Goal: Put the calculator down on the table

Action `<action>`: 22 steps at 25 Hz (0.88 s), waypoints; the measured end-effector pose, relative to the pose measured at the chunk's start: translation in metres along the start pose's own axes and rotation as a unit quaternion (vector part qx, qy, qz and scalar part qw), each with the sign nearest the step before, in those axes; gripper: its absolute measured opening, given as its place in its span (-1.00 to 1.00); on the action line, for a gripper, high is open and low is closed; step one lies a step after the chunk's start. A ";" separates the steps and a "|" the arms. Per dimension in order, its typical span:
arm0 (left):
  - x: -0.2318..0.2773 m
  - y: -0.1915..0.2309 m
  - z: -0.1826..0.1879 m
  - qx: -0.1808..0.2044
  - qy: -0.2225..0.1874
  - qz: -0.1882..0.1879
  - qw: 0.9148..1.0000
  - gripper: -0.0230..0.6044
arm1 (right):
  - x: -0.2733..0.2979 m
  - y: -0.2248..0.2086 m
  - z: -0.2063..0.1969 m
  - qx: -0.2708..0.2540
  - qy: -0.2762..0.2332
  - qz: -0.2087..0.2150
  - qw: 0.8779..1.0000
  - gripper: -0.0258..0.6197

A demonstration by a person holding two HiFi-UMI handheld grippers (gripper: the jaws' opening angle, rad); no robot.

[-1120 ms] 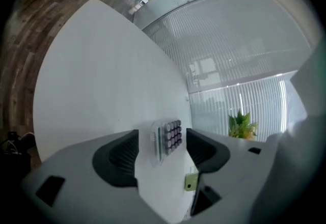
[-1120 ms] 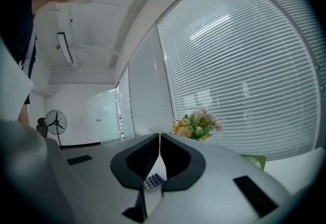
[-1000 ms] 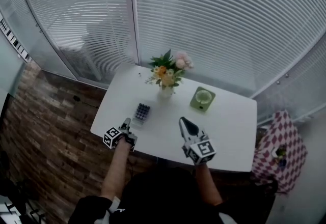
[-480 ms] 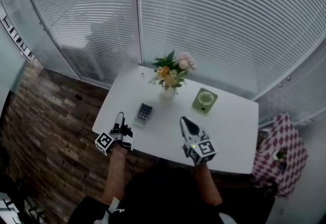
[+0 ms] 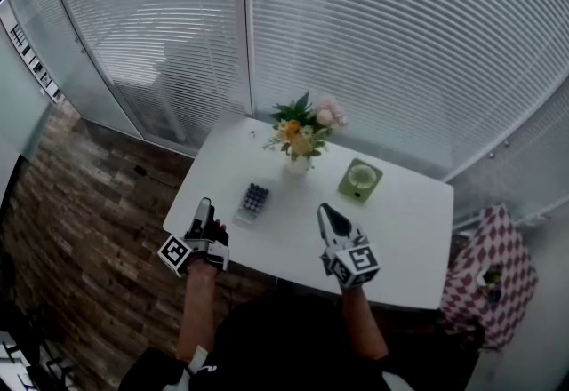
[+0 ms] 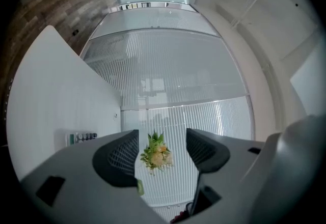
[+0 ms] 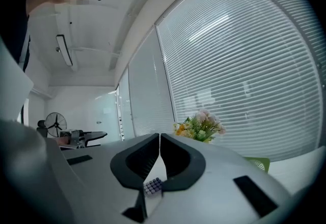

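The calculator (image 5: 254, 200), small and pale with dark keys, lies flat on the white table (image 5: 391, 229), near its left part. My left gripper (image 5: 204, 210) hovers at the table's left front edge, a short way left of the calculator, and its jaws are open and empty. In the left gripper view the left gripper (image 6: 160, 151) frames the flowers (image 6: 155, 151), with the calculator (image 6: 81, 138) off to the left. My right gripper (image 5: 325, 211) is over the table's front middle, shut and holding nothing. The right gripper (image 7: 160, 141) shows the calculator (image 7: 153, 186) below its closed jaws.
A vase of flowers (image 5: 300, 136) stands at the back of the table. A green square dish (image 5: 359, 179) lies to its right. Window blinds (image 5: 373, 34) run behind the table. A checkered cloth (image 5: 493, 265) sits right of the table, and brick-patterned floor (image 5: 80, 203) lies to the left.
My left gripper has drawn back left from the calculator to the table's edge. The calculator stays flat on the table. The right gripper has barely moved.
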State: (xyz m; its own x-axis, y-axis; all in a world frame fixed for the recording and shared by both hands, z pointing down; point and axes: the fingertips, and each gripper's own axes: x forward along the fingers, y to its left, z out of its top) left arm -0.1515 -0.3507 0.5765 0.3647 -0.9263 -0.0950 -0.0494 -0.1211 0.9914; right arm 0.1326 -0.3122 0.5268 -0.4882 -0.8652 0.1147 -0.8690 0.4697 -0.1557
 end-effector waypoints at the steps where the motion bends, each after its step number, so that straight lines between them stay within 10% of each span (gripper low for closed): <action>1: -0.001 -0.002 0.000 0.000 -0.001 -0.002 1.000 -0.07 | 0.000 0.000 -0.002 -0.005 0.000 0.003 1.000 -0.90; 18: -0.008 -0.030 0.000 0.133 0.019 -0.004 0.991 -0.07 | 0.002 0.008 -0.002 -0.026 0.009 0.006 1.000 -0.90; 22: -0.017 -0.032 0.006 0.267 0.032 0.057 0.962 -0.07 | 0.004 0.008 -0.006 -0.033 0.014 0.006 0.999 -0.90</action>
State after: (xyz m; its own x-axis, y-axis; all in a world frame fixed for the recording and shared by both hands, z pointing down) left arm -0.1616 -0.3330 0.5457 0.3843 -0.9226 0.0338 -0.5562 -0.2021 0.8061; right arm 0.1230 -0.3106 0.5315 -0.4992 -0.8550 0.1404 -0.8664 0.4906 -0.0930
